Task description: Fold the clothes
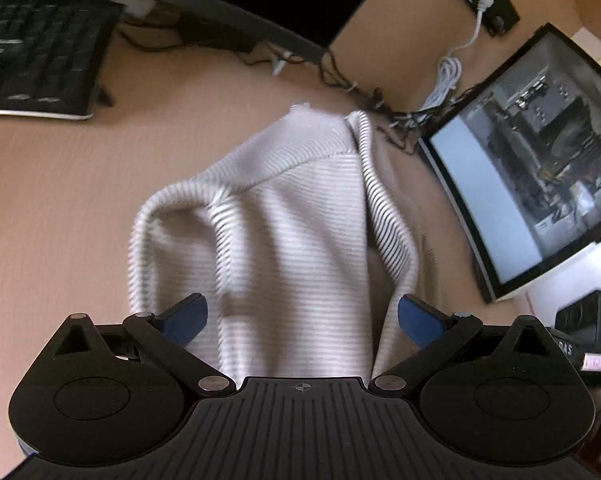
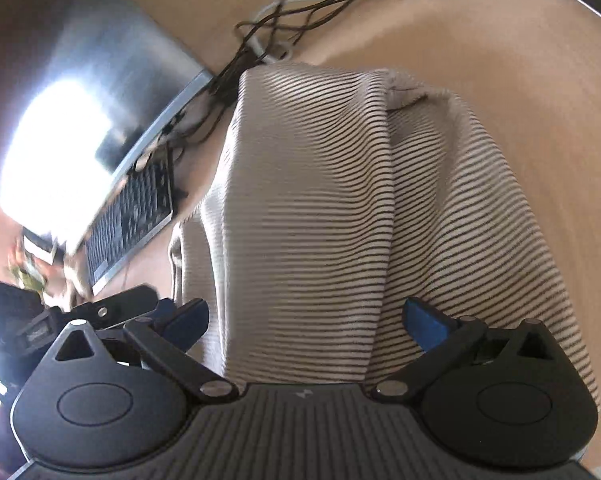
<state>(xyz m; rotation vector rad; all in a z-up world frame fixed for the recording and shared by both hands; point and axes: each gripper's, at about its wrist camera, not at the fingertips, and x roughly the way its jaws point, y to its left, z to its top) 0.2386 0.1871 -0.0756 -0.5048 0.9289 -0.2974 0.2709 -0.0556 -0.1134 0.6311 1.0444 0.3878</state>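
Both grippers sit right over the striped garment (image 1: 284, 220), so that is where to start. On the left gripper (image 1: 302, 318) the blue-tipped fingers (image 1: 184, 318) stand spread wide, one to each side of the cloth, with the fabric running up between them without being pinched. The right gripper (image 2: 306, 320) shows the same: its blue fingers (image 2: 426, 322) are apart and the knit passes through the gap loosely.

That garment is a pale ribbed piece with thin dark stripes, lying bunched and partly folded on the tan surface (image 1: 60, 200), its far end rumpled into a ridge with a seam across it. Beyond the garment's far edge a tangle of dark cables (image 2: 268, 36) trails over the surface, with a coiled white cord (image 1: 448, 76) beside them. A black keyboard (image 1: 36, 52) lies well off to the garment's left. On the garment's right a computer case (image 1: 532, 160) stands close by.
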